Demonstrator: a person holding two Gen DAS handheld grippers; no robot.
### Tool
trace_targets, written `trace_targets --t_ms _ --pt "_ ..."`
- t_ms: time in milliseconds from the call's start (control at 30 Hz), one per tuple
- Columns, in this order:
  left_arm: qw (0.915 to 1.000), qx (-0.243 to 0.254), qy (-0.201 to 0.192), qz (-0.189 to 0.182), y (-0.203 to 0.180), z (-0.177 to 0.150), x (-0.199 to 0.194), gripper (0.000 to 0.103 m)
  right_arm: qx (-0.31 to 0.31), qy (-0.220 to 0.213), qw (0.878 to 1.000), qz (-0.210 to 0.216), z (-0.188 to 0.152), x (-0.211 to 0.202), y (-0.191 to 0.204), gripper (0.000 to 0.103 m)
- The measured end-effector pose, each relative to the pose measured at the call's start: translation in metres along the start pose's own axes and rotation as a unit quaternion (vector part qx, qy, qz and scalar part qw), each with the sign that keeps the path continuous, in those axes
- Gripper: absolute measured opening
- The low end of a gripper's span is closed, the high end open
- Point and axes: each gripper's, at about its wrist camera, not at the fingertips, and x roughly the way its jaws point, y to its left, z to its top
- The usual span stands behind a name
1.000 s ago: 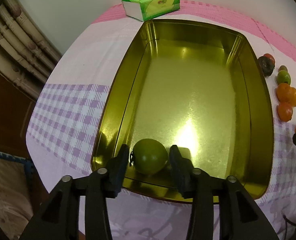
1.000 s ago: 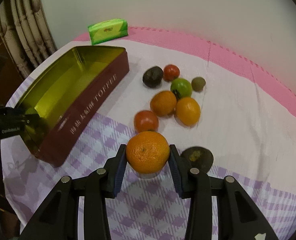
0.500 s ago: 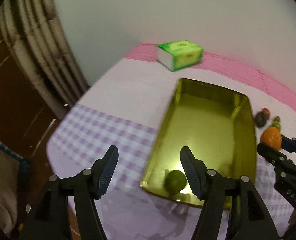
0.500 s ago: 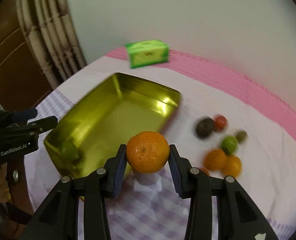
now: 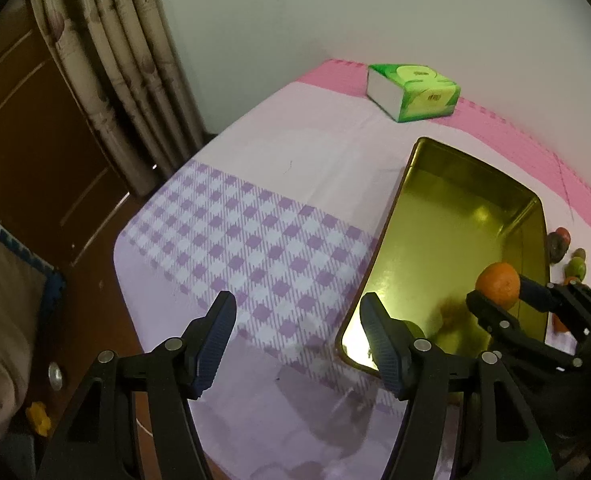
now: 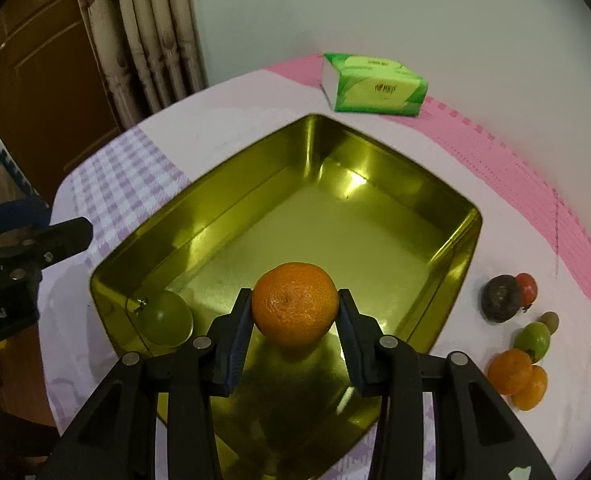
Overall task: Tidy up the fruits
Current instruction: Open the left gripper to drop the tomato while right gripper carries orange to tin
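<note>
My right gripper (image 6: 295, 316) is shut on an orange (image 6: 294, 303) and holds it above the near end of the gold tin (image 6: 447, 196). A green fruit (image 6: 166, 318) lies in the tin's near left corner. In the left wrist view the orange (image 5: 498, 283) hangs over the tin (image 5: 391, 216) at the right. My left gripper (image 5: 297, 332) is open and empty, above the checked cloth left of the tin. Several loose fruits lie right of the tin: a dark one (image 6: 500, 298), a green one (image 6: 532, 341), two oranges (image 6: 517, 376).
A green tissue box (image 6: 373, 85) stands behind the tin near the wall. The table edge falls off at the left, with a curtain (image 5: 127, 80) and a brown door (image 5: 27, 128) beyond. The pink mat (image 6: 515, 184) runs along the back.
My left gripper let go of the green fruit in the tin and pulled back to the left. My right gripper lifted the orange from the cloth and carried it left over the tin.
</note>
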Motion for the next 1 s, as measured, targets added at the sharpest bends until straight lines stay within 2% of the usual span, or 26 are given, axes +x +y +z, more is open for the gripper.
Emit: trace_targets --t_ms 367,767,900,1000 --pt "0.9999 -0.006 0.011 0.003 0.002 0.000 0.004 0.065 -0.006 0.028 1.000 -0.003 -0.005 0.019 0.002 0.039" --pt "0.9999 -0.007 0.011 -0.002 0.002 -0.001 0.004 0.065 -0.019 0.035 0.999 -0.012 -0.004 0.023 0.006 0.040" --pt "0.9999 -0.006 0.015 -0.004 0.000 -0.002 0.005 0.065 -0.017 0.031 0.999 -0.008 -0.002 0.021 0.006 0.048" --pt "0.9999 -0.005 0.015 -0.005 0.000 -0.001 0.005 0.065 -0.021 0.020 1.000 -0.007 -0.001 0.011 0.006 0.048"
